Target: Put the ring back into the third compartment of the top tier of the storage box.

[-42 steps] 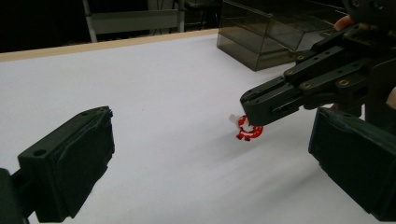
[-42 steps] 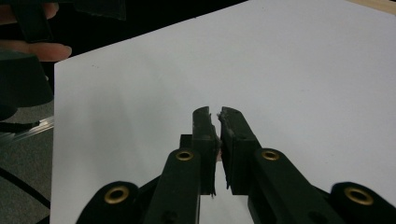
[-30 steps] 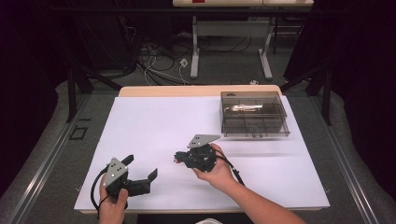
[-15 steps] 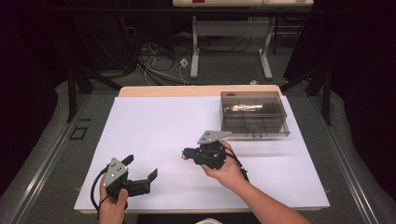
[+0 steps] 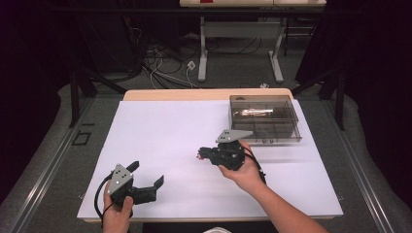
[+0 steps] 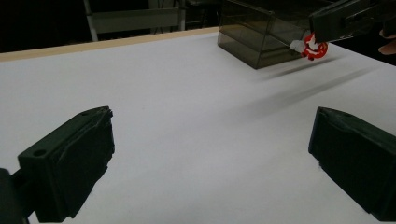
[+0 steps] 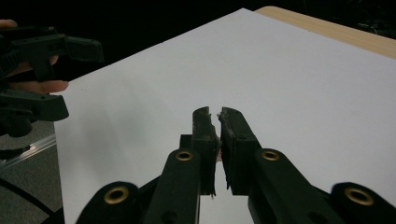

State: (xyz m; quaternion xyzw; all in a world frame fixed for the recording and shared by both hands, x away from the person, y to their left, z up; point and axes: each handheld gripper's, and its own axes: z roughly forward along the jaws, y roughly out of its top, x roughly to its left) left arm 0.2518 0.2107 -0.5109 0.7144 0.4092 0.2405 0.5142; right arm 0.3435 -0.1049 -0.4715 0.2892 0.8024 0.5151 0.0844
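Note:
My right gripper [image 5: 202, 155] hovers over the middle of the white table sheet [image 5: 170, 126], pointing left and shut on a small red ring-shaped part [image 6: 314, 47] with a white tab. In the right gripper view its jaws [image 7: 215, 116] are pressed together with only a sliver of the part between them. My left gripper [image 5: 145, 173] rests near the table's front left corner, open and holding nothing; its two black jaws [image 6: 210, 158] stand wide apart over bare sheet. The left gripper [image 7: 35, 65] sits far left in the right gripper view.
A clear grey compartment box [image 5: 265, 119] stands at the back right of the sheet, with something copper-coloured [image 5: 252, 112] in its rear section. A wooden table edge [image 5: 204, 93] runs along the back. Cables and table legs lie on the floor beyond.
My right gripper has moved right and slightly away from me, toward the box, with the red part in it. The left gripper has stayed put.

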